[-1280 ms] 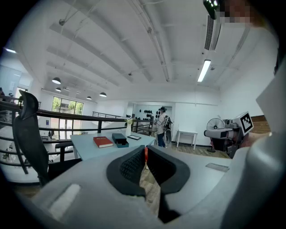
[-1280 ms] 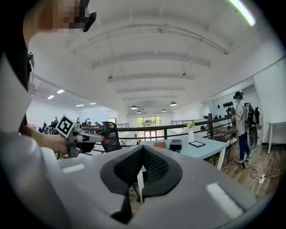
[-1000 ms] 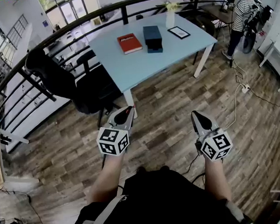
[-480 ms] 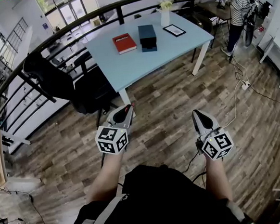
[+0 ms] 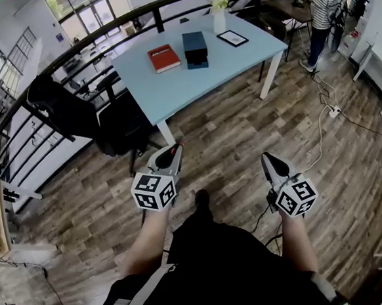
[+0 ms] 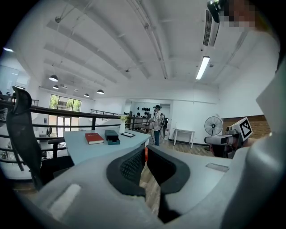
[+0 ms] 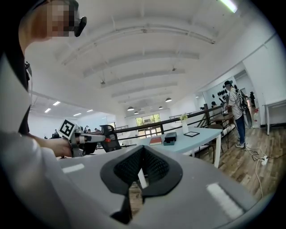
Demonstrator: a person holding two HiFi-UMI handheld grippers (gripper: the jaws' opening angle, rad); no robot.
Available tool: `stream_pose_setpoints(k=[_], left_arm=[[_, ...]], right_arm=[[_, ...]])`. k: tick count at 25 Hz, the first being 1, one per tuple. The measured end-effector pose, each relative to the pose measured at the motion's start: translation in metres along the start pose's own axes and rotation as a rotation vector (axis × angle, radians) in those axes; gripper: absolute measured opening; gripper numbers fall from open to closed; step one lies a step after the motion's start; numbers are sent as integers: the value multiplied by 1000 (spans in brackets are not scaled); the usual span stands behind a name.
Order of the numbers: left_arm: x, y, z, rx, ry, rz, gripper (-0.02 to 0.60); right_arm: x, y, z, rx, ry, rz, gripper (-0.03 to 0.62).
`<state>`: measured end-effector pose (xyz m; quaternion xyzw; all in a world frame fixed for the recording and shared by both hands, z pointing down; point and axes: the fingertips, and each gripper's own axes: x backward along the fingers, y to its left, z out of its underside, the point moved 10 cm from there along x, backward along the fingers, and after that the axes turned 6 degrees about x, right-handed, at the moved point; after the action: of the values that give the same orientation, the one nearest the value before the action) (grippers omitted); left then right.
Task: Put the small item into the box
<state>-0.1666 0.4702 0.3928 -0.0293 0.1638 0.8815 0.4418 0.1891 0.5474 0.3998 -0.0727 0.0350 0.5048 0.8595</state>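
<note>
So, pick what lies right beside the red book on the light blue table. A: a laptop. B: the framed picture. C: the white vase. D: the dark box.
D: in the head view the dark box lies just right of the red book on the table, with the vase and framed picture farther right.

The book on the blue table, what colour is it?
The book is red, clearest in the head view.

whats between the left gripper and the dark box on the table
Head view: past the left gripper comes wood floor, the white table leg, then bare tabletop up to the box.
</note>
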Motion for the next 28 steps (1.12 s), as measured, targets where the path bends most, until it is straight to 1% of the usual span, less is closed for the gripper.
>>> stream_pose_setpoints(k=[6,12,15,21,24,28], left_arm=[[-39,18,-3,4,7,33,17],[-98,68,-14,28,8,55,17],[-136,97,-25,42,12,72,17],[-207,145,-55,31,12,133,17],[-229,166,-71,20,6,156,17],[-245,195,-88,5,0,178,17]], right_arm=[[-25,-20,-1,-10,11,19,2],[-84,-50,-7,-15,34,52,2],[-123,-66,-16,-9,42,61,2],[-197,-88,-36,1,56,77,2],[-226,-95,-45,2,69,88,2],[-264,-97,-61,14,56,98,2]])
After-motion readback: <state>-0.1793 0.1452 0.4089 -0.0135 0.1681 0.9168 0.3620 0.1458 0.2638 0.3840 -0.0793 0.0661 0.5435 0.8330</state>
